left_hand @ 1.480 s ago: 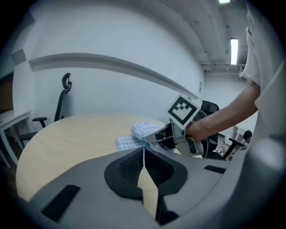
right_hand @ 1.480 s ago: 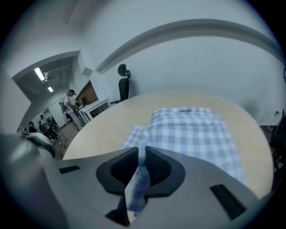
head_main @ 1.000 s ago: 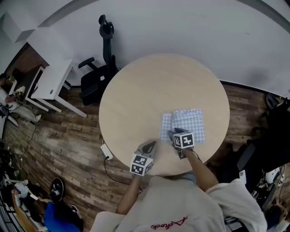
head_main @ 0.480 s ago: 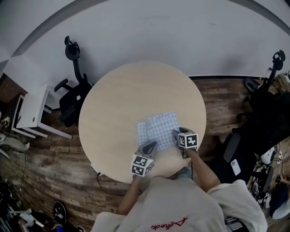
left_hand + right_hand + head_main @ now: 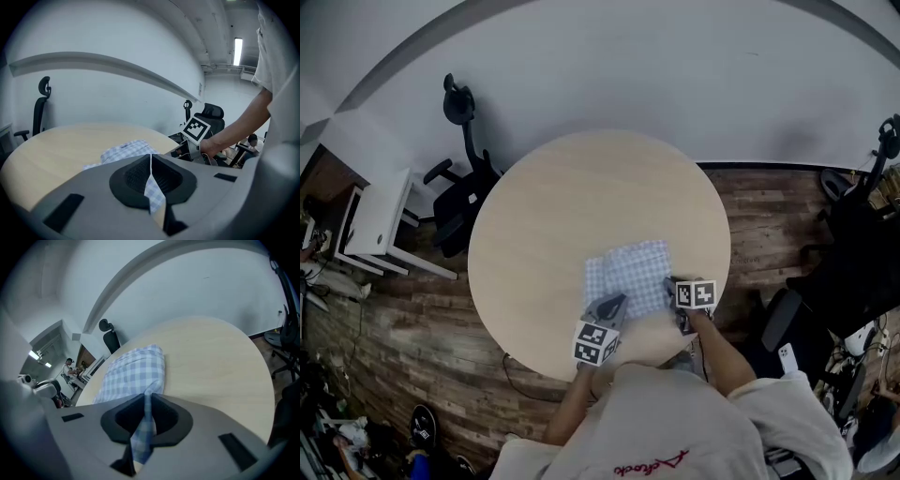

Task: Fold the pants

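Observation:
The blue-and-white checked pants [image 5: 626,275] lie folded into a small rectangle on the near part of the round wooden table [image 5: 581,187]. My left gripper [image 5: 609,307] is at their near left corner. In the left gripper view it [image 5: 151,169] is shut on a strip of the checked cloth [image 5: 123,152]. My right gripper [image 5: 675,302] is at the near right corner. Its jaws have just been closing, and in the right gripper view it [image 5: 146,412] pinches a fold of the pants [image 5: 136,369].
The table's near edge [image 5: 637,361] runs just below both grippers, close to the person's body. A black office chair [image 5: 461,192] and a white desk [image 5: 375,220] stand left of the table. More chairs [image 5: 853,262] stand at the right on the wood floor.
The head view has swung, so the table now sits nearer the middle. The left gripper has come up to the pants' near left corner. The right gripper has shifted to the near right corner.

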The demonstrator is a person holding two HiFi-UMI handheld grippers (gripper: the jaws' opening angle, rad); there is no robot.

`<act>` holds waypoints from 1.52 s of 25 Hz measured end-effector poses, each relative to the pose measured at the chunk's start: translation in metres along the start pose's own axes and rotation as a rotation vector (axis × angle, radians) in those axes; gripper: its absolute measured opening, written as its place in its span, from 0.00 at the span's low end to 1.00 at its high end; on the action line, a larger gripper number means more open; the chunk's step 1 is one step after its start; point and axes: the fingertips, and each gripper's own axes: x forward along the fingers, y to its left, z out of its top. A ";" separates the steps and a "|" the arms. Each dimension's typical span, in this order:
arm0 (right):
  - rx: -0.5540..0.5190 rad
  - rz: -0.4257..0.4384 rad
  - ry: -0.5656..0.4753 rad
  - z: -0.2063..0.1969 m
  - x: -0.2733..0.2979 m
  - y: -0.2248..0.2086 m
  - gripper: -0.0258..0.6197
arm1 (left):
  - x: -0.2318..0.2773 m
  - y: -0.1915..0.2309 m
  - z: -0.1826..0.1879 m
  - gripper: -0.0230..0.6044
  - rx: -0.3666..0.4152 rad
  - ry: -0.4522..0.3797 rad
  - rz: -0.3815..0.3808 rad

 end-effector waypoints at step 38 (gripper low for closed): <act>-0.481 0.020 0.028 -0.032 0.063 0.255 0.16 | -0.144 0.075 -0.070 0.10 -0.080 -0.067 0.128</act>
